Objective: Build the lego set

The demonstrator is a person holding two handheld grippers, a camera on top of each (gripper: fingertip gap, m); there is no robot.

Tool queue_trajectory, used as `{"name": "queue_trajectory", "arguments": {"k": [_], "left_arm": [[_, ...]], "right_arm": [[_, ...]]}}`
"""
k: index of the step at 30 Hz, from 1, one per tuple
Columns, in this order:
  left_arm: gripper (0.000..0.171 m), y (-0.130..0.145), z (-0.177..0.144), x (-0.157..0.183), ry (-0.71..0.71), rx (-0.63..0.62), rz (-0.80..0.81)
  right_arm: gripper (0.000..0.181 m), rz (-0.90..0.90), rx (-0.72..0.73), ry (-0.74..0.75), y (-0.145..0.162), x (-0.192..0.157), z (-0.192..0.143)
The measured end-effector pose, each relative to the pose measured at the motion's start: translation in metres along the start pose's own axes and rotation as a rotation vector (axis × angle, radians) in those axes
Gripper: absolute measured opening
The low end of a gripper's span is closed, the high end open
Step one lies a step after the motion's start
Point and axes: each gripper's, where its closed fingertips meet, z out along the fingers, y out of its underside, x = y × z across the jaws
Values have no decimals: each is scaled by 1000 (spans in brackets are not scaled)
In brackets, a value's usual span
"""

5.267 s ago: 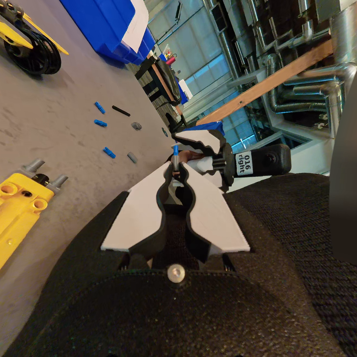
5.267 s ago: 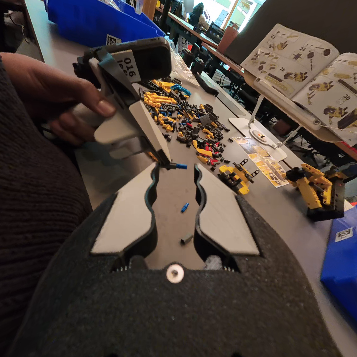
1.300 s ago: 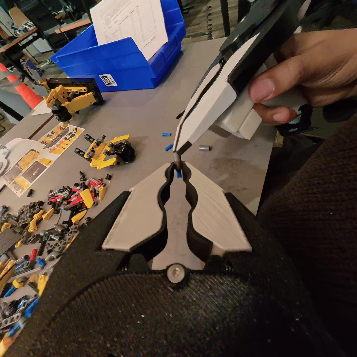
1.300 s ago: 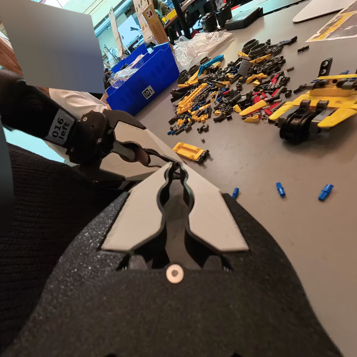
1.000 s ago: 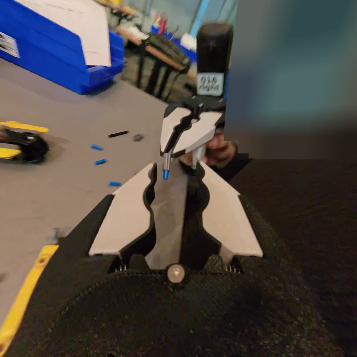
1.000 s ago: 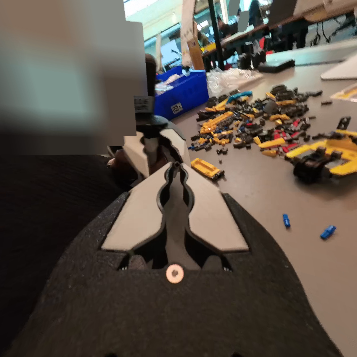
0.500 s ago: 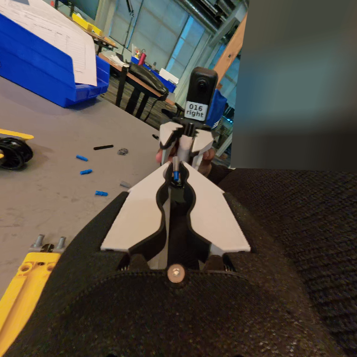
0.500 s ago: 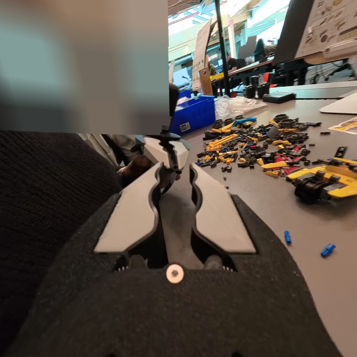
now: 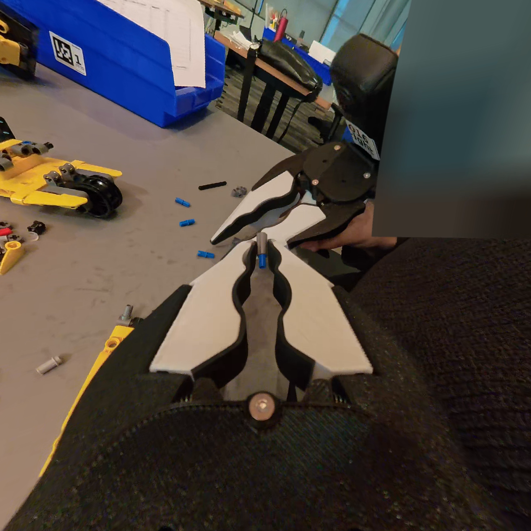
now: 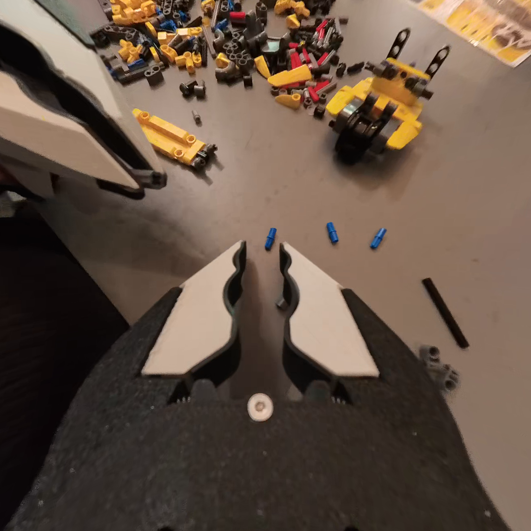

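Note:
My left gripper (image 9: 261,247) is shut on a small grey sleeve with a blue pin (image 9: 261,254) in it, held above the grey table (image 9: 86,273). It also shows in the right wrist view (image 10: 155,179) at the upper left, with the grey piece at its tip. My right gripper (image 10: 262,247) is open and empty, pointing down at the table. A loose blue pin (image 10: 270,238) lies just beyond the gap between its fingertips. In the left wrist view the right gripper (image 9: 230,232) sits just past my left fingertips, held by a hand.
Two more blue pins (image 10: 332,232) (image 10: 377,238), a black axle (image 10: 444,313) and a grey connector (image 10: 439,370) lie to the right. A yellow beam part (image 10: 172,140), a yellow wheeled assembly (image 10: 373,115) and a pile of loose parts (image 10: 244,37) lie farther off. A blue bin (image 9: 115,66) stands at the back. To reach the black axle (image 10: 444,313) in a straight line is about 11 cm for my right fingers, about 20 cm for my left. Look for it in the left wrist view (image 9: 213,185) too.
The right gripper let go of the grey and blue piece, which the left gripper now holds. The right gripper has swung down over the blue pins on the table.

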Motion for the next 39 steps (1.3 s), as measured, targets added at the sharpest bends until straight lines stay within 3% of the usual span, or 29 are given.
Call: {"name": "queue_trajectory", "arguments": {"k": [4, 20, 25, 28, 32, 39], "left_arm": [[4, -1, -4, -4, -11, 14, -5], [4, -5, -11, -7, 1, 50, -37], [4, -5, -12, -8, 3, 56, -45], [4, -6, -13, -8, 7, 62, -51], [4, -6, -14, -11, -5, 61, -47], [4, -6, -15, -15, -3, 56, -63]], "right_arm": [[27, 65, -36, -68, 1, -4, 3], [28, 13, -33, -184, -7, -32, 8], [24, -146, 9, -147, -23, -9, -3], [19, -224, 2, -280, -28, -3, 0], [29, -359, -26, -561, -31, -26, 4], [35, -593, -182, -635, -9, -24, 21]]}}
